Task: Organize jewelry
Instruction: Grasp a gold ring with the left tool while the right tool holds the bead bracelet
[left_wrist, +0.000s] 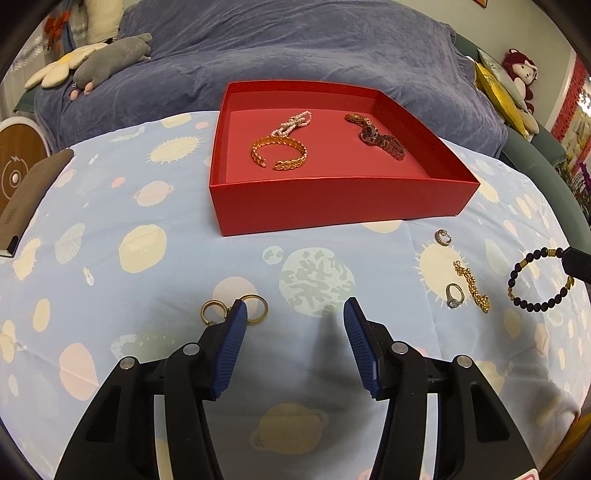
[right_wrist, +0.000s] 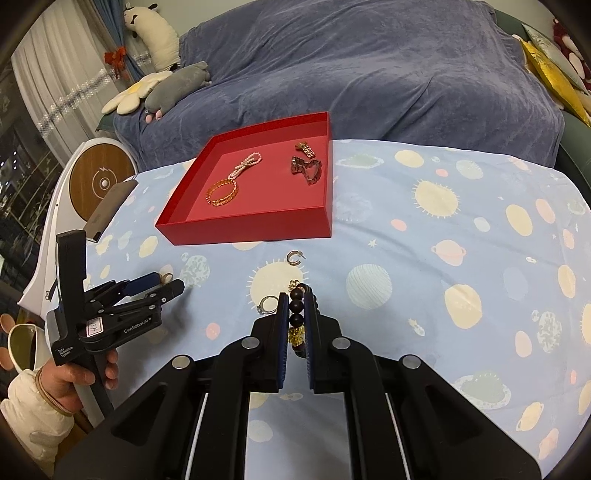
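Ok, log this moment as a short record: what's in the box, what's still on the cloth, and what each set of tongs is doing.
container: red box, open, on the planet-print cloth
in box: gold cuff bracelet, pearl bracelet, watch
on cloth: two gold rings, hoop earring, gold chain, stone ring
left tongs: open, empty, beside the gold rings
right tongs: shut on the dark beaded bracelet
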